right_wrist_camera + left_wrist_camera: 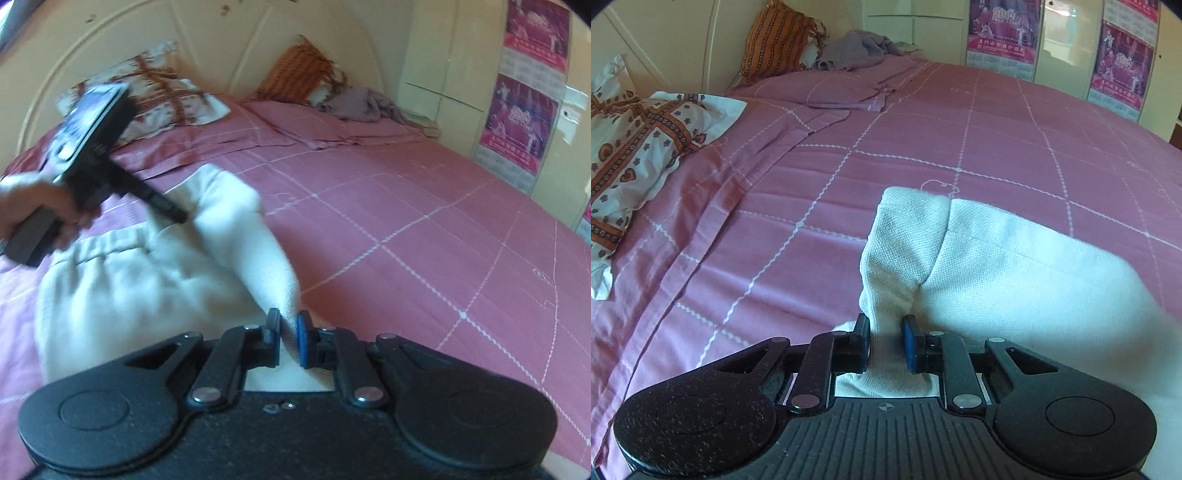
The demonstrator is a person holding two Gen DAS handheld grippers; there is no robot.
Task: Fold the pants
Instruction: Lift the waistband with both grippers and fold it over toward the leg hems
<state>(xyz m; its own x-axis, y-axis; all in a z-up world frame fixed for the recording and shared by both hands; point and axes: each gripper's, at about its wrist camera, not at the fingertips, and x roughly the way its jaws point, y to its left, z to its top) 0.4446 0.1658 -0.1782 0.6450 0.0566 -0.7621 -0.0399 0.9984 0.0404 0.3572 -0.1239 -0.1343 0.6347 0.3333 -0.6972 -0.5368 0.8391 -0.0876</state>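
The white pants (1015, 266) lie on the pink checked bedspread (886, 147). My left gripper (885, 341) is shut on a bunched edge of the pants and lifts it off the bed. My right gripper (287, 338) is shut on another edge of the pants (147, 280), with cloth stretched up between its pads. In the right wrist view the left gripper (181, 218) shows at the left, held by a hand, pinching the cloth. The elastic waistband (110, 240) lies just below it.
Patterned pillows (635, 147) and an orange pillow (779, 40) sit at the headboard. A grey garment (857, 50) is heaped at the far corner. Wardrobe doors with posters (1001, 29) stand along the far side of the bed.
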